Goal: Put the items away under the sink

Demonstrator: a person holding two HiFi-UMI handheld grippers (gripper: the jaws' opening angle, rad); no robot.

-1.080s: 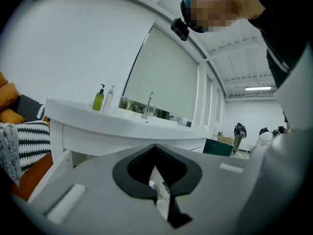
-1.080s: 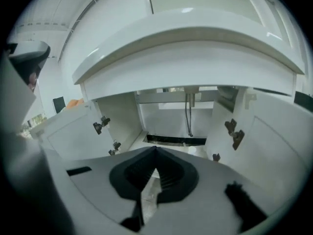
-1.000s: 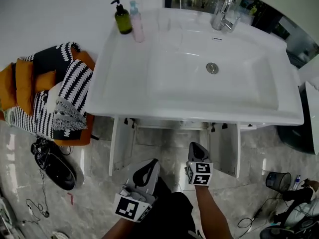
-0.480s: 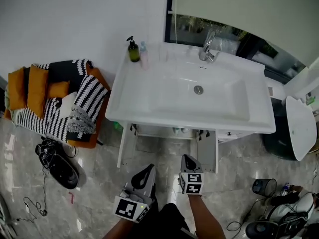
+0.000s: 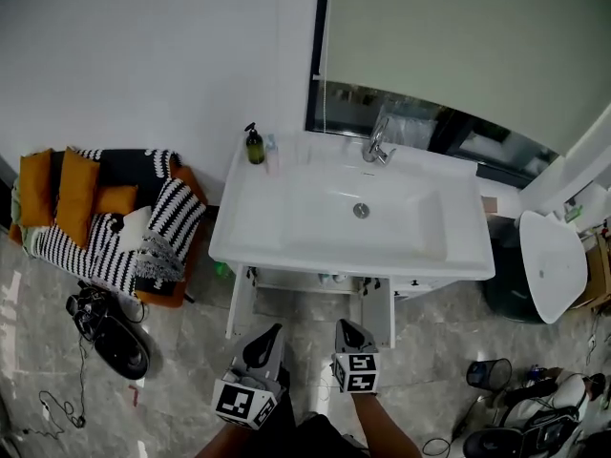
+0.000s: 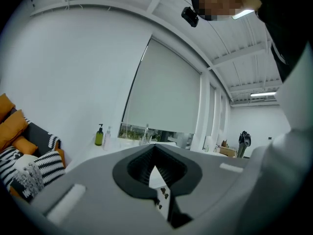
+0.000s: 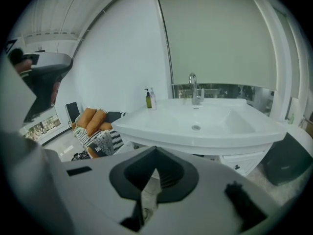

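Left tongs (image 6: 155, 150): clenched, pads meeting, nothing between them; looking roughly level across the sink top.
Right tongs (image 7: 155, 154): clenched and empty likewise; tilting down toward the front of the basin.
Change, tongs: compared with a second ago, both are riding higher and standing further back from the cabinet. In the head view they are sitting low in the frame, side by side.
Change, view: the sink (image 5: 286, 241) is shrinking and receding across the head pictures, so the person appears to be straightening up.
Cabinet: the cabinet doors (image 5: 239, 303) are hanging open below the sink. Small things are showing dimly inside, too small to identify.
Items remaining: the green bottle (image 5: 254, 147) and the pale bottle (image 5: 271, 151) are standing just beside each other at the sink's back left corner, near the wall.
Meaning for task: one stowing trip is probably finishing. The tongs are likely heading up for the bottles, and the doors are not yet closed.
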